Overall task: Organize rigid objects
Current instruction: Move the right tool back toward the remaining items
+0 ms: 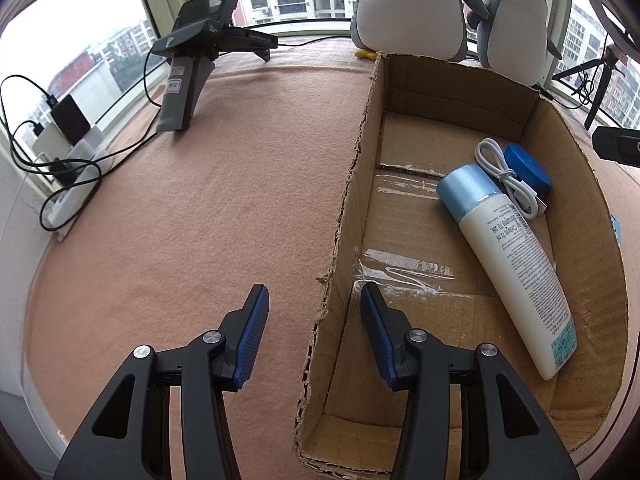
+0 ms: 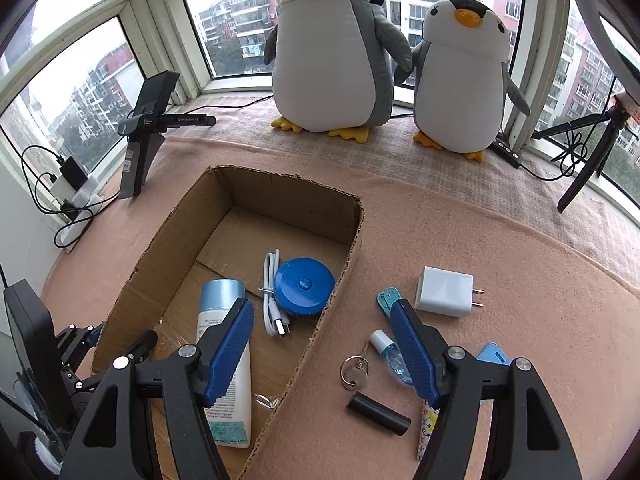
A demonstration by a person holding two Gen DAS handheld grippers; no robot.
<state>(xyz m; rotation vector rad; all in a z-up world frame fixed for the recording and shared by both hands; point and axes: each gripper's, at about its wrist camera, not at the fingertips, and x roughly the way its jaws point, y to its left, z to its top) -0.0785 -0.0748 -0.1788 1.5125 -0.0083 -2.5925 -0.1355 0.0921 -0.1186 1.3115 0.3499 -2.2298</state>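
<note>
Cardboard box: lotion bottle lying flat, long axis lengthwise, blue cap toward the penguins; beside the cap, probably a tape measure. Left tool, right tool: spread, empty.

Ahead of the tongs we see a bay window in white frames, apartment blocks outside in flat daylight. A pink blanket covers the surface beneath us; two plush penguins stand at its far edge against the glass.
</note>
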